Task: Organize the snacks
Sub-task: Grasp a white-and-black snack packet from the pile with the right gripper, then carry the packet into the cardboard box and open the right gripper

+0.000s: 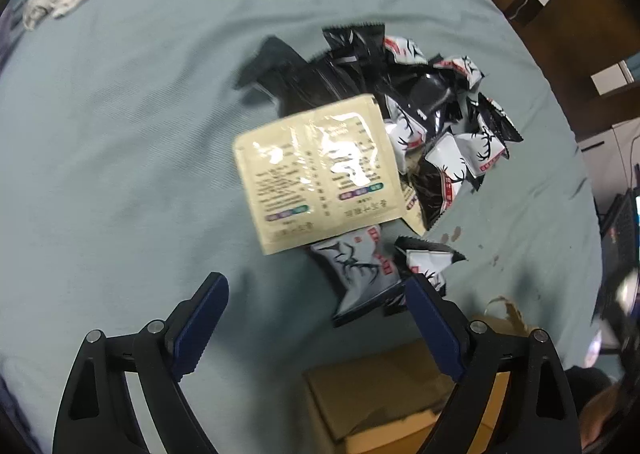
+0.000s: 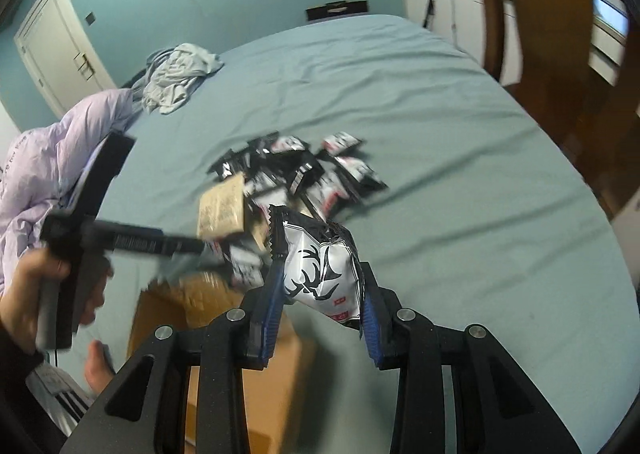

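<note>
The right gripper is clamped on a white snack packet printed with black antlers and a red label, its blue pads pressing the packet's two sides. The packet stands up between the fingers, its jagged black top edge pointing away toward the pile. Below and to the left of it sits a brown cardboard box, partly hidden by the gripper's black frame.

The left gripper is spread wide with nothing between its blue pads. Right in front of it lies a beige sachet with small printed text, glossy and catching the light; whether it rests flat on the other packets or is off the surface cannot be told. Just under its near edge is a grey-white antler packet, and beside that a smaller black and white one. Behind the sachet a heap of black and white snack packets is spread on the pale blue bedsheet. The open cardboard box shows at the near edge, partly behind the left gripper's right finger.

From the right side, a bare hand holds the left gripper's handle. Farther back on the bed are a crumpled grey cloth and a lilac duvet.
</note>
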{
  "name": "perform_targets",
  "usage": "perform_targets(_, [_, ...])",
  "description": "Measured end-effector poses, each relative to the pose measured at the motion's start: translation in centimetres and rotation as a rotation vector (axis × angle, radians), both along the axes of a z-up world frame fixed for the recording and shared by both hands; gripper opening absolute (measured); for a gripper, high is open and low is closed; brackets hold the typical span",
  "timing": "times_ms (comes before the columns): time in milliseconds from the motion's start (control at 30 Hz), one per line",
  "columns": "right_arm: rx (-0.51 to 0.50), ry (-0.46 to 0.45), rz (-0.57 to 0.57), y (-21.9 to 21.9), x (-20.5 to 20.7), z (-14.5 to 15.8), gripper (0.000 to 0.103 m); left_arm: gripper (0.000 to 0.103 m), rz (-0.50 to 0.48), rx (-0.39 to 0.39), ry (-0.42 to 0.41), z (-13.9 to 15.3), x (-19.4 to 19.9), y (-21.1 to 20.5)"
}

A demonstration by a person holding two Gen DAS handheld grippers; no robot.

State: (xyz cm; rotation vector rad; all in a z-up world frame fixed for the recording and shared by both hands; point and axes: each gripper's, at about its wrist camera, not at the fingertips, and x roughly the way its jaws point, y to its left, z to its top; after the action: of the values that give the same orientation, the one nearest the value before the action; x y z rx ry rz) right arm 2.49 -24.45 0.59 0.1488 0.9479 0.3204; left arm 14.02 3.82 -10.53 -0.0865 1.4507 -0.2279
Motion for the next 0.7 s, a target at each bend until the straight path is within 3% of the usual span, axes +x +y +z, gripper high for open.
perform_targets(133, [0.054, -0.006, -0.018, -0.8, -2.9, 1.3, 0.033, 0.087, -0.025, 0.020, 0.025, -1.2, 0.5, -1.3])
perform_targets(233, [0.062, -0.035, -0.007, -0.1, -3.6, 1.8, 0.033, 0.078, -0.027, 0.017, 0.058, -2.4, 0.9, -1.9])
perform_targets(333, [-0.004, -0.029, -0.014, 0.9, -2.8, 0.8, 0.033, 0.057, -0.032, 0.025, 0.077, -3.1, 0.8, -2.5])
perform_targets(367, [-0.013, -0.025, -0.014, 1.2, -2.6, 0.6, 0.033, 0.040, -0.044, 0.059, 0.060, -3.0, 0.5, -2.9])
perform_targets(467, [-0.047, -0.018, -0.020, 2.1, -1.7, 0.1, 0.033, 0.032, -0.071, 0.071, 0.043, -2.7, -0.1, -3.5])
perform_targets(567, [-0.048, -0.019, -0.024, 2.6, -1.6, 0.3, 0.033, 0.032, -0.064, 0.072, 0.022, -2.0, -1.1, -3.4])
perform_targets(700, [-0.024, -0.039, -0.032, 2.3, -1.6, 0.6, 0.033, 0.032, -0.045, 0.072, -0.064, 1.5, -3.0, -3.4])
